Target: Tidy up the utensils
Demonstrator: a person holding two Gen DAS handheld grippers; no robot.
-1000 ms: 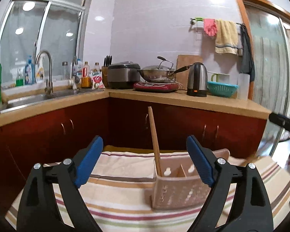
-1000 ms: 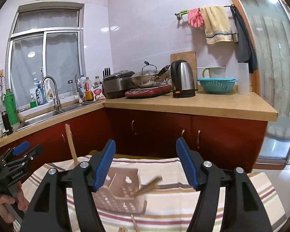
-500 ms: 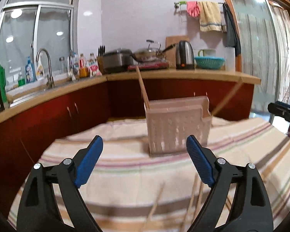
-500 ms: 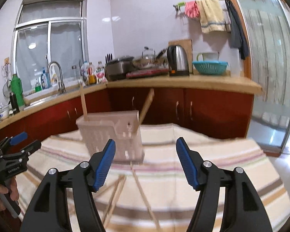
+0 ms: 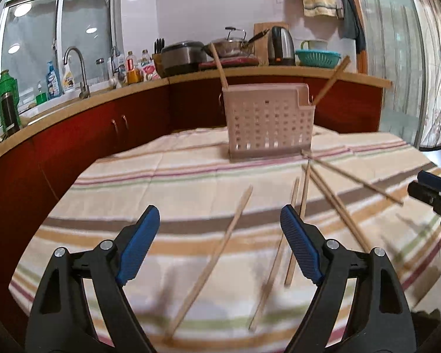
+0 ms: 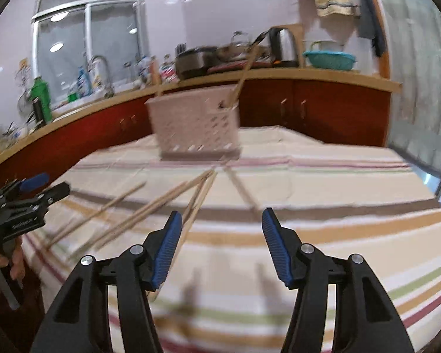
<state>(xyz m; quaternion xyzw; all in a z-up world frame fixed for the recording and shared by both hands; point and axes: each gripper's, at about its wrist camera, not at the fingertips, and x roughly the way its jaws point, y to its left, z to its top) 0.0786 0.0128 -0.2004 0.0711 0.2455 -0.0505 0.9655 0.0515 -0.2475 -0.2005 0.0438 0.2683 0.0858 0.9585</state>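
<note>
Wooden chopsticks: several pale, thin, bare-wood sticks lie loose on the striped cloth; two more already stand in the holder.
Left tool [image 5: 217,229]: black frame with blue ribbed pads, jaws spread wide and closing slightly, nothing between the pads yet.
Just ahead of left tool: one long wooden chopstick [image 5: 217,257] runs slantwise under the gap between the jaws; I cannot tell if the tips are down at cloth level.
Right of left tool: a second chopstick [image 5: 275,260] passes beneath the right pad, and a loose fan of others [image 5: 332,197] spreads beyond it.
Far ahead of both tools: pale pink perforated plastic utensil holder [image 5: 269,122], upright on the cloth-covered desk [image 5: 161,176], well apart from either tool.
Right tool [image 6: 220,242]: same black-and-blue build, jaws about half spread and closing, empty; bare cloth lies between the pads.
Left of right tool: a bundle of chopsticks [image 6: 161,203] angles toward its left pad, one stick passing just beside that pad.
Ahead of right tool: a single blurred chopstick [image 6: 241,189] points back toward the holder.
Step in hand: judged as the approach to pick up loose sticks, each tool over its own share.
Next move calls for: lining each pair of jaws across one stick rather than along it, going low, pinching near the middle so it does not swing, then lifting toward the holder.
</note>
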